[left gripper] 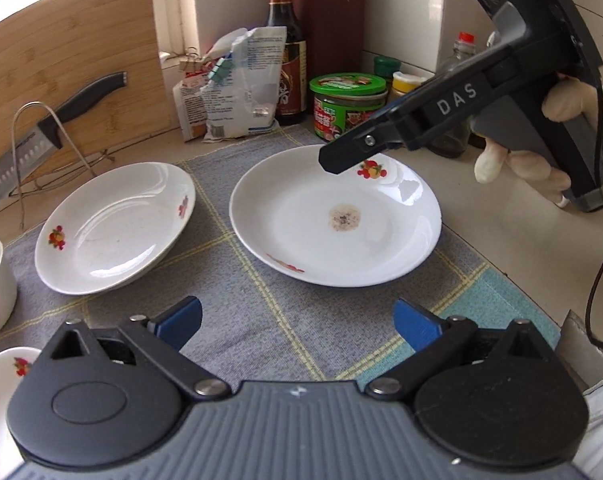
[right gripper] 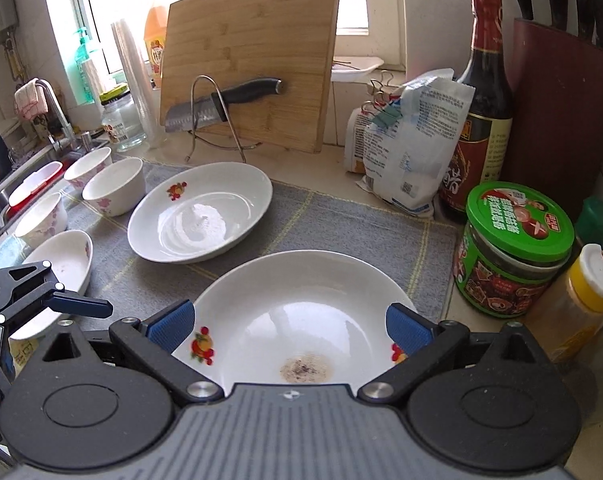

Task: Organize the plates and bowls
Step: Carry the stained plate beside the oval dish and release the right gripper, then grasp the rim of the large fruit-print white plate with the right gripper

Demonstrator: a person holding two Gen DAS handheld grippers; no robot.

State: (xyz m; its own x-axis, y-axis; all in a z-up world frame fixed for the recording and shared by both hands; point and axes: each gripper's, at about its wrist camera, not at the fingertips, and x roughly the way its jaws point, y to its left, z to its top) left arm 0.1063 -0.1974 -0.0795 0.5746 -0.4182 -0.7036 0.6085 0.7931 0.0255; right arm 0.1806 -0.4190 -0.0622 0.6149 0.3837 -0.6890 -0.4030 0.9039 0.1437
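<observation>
Two white plates lay on the grey mat: stained plate between the right gripper fingers, spread wide, untouched; clean plate beyond. Left gripper spread, empty. Green-lidded jar crowded right of fingers.

Legible: "DAS", white capitals on the right gripper's black arm, left wrist view. Print on the dark sauce bottle, green-lidded jar and white packet near the counter's back edge is too blurred to read.
</observation>
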